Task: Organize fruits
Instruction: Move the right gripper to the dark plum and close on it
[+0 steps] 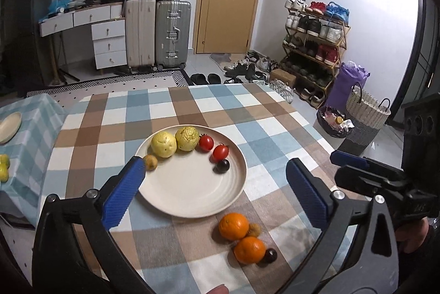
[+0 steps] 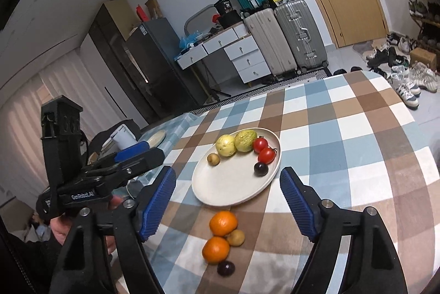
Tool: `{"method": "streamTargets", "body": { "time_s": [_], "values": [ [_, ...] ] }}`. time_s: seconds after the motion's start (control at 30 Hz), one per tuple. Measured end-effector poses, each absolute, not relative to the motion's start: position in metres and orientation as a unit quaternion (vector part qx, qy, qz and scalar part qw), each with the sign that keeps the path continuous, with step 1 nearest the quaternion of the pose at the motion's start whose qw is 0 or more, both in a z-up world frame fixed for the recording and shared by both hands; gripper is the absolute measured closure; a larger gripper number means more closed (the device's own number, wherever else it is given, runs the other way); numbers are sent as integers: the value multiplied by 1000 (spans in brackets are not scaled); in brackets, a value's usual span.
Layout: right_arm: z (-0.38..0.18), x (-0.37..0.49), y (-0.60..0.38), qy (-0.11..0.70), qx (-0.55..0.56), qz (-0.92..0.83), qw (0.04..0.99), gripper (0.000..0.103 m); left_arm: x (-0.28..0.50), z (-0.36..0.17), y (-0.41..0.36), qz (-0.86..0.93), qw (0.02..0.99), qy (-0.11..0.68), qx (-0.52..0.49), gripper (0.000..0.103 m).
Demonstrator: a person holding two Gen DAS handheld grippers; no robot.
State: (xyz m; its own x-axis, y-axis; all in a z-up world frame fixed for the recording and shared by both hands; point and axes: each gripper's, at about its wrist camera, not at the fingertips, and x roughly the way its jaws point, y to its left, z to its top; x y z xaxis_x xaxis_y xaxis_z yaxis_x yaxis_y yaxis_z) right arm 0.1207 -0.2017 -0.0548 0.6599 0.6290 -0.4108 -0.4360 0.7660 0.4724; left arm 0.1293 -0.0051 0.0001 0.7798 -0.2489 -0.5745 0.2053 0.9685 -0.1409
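Observation:
A cream plate [image 1: 192, 192] [image 2: 228, 184] sits on the checked tablecloth. It holds two yellow guavas [image 1: 163, 144] [image 2: 225, 145], two red tomatoes [image 1: 220, 152] [image 2: 266, 154], a dark plum [image 1: 222, 166] [image 2: 260, 169] and a small brown fruit [image 1: 150, 162] [image 2: 213, 158]. Near the front of the table lie two oranges [image 1: 233, 225] [image 2: 222, 222], a brown fruit [image 1: 254, 229] [image 2: 236, 237] and a dark plum [image 1: 271, 255] [image 2: 226, 268]. My left gripper [image 1: 214, 178] is open and empty above the plate. My right gripper [image 2: 228, 184] is open and empty, above the plate's near edge.
A side table with a blue checked cloth [image 1: 30, 129] stands at the left, bearing a second plate [image 1: 9, 126] and yellow fruit [image 1: 4, 167]. Suitcases [image 1: 172, 33], a drawer desk [image 1: 107, 38], a shoe rack [image 1: 316, 46] and baskets [image 1: 365, 112] stand beyond the table.

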Motion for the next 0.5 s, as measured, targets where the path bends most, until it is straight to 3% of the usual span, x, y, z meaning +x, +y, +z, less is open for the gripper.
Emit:
{"method": "streamTargets", "body": {
  "time_s": [0.27, 0.5],
  "values": [
    [-61, 85, -189, 270, 125, 295, 908, 6, 84, -11, 3, -97, 951, 290, -52, 1],
    [-89, 70, -171, 299, 91, 299, 902, 5, 66, -55, 15, -76, 941, 320, -77, 1]
  ]
}}
